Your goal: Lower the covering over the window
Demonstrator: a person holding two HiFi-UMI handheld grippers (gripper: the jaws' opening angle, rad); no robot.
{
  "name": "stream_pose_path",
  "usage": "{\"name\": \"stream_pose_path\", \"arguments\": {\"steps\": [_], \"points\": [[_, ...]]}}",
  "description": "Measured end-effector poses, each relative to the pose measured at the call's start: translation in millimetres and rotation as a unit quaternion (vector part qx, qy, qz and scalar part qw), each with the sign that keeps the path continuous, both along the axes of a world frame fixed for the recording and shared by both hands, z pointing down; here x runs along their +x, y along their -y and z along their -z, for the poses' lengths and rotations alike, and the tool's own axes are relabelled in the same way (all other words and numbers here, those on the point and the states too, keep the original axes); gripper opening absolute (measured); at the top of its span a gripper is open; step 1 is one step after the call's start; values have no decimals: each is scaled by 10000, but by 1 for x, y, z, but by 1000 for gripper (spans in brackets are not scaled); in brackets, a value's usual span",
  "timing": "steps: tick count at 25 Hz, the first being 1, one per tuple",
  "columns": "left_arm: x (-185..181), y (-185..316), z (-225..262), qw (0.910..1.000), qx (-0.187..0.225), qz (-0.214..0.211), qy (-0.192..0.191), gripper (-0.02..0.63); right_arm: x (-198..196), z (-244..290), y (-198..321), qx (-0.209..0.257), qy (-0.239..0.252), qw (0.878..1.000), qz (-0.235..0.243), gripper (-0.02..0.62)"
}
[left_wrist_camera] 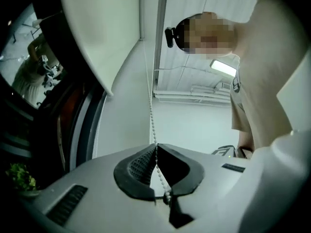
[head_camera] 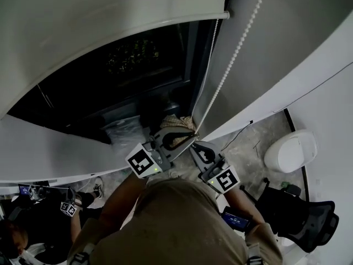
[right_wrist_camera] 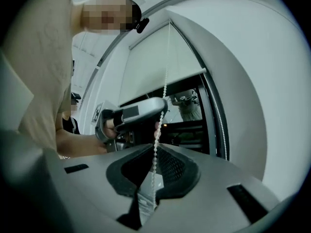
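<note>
A white roller blind (head_camera: 94,21) hangs partly down over the dark window (head_camera: 132,70). Its white bead chain (head_camera: 237,48) runs from the top right down to both grippers. My left gripper (head_camera: 189,136) is shut on the bead chain (left_wrist_camera: 151,120), which passes between its black pads (left_wrist_camera: 141,166). Just below and to the right of it, my right gripper (head_camera: 197,144) is shut on the same chain (right_wrist_camera: 164,89). In the right gripper view the left gripper (right_wrist_camera: 138,111) holds the chain a little higher up, with the blind (right_wrist_camera: 155,57) behind it.
A white wall panel (head_camera: 287,54) flanks the window on the right. On the floor are a white round bin (head_camera: 291,150) and a black office chair (head_camera: 300,217). Another person (head_camera: 33,231) sits at the lower left. A plastic bag (head_camera: 124,130) lies by the sill.
</note>
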State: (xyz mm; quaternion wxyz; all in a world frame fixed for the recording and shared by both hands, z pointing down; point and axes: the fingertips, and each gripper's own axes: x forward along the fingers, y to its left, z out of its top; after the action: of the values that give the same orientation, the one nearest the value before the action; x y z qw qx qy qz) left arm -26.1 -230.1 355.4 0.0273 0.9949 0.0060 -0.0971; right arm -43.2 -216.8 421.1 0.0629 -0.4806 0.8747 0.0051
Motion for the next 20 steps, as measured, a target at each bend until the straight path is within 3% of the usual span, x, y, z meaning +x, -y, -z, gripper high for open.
{"name": "stream_pose_path", "arguments": {"steps": [3,7,10,12,15,16,20], "points": [[-5,1,-22,9996,127,119,224,23,16,21,-8,371,294,9988,-139,103],[-3,-22,-58,9988,54,-13,490,23,25,64,-14,832,371,9955,-274,109],[-4,-30,-67,9986,-77,-98,512,23,14,63,0,622,16,9977,-258,97],[-6,-32,-65,9985,-122,-163,511,23,12,59,5,518,82,9980,-345,16],[-22,-20,-51,9985,-390,-366,98,37,13,45,2,455,430,9974,-371,8],[-29,-12,-42,9984,-396,-391,-89,85,9,33,1,347,403,9981,-318,8],[-16,-15,0,9983,81,-580,14,101,-5,3,-5,-86,260,9995,-165,8]]}}
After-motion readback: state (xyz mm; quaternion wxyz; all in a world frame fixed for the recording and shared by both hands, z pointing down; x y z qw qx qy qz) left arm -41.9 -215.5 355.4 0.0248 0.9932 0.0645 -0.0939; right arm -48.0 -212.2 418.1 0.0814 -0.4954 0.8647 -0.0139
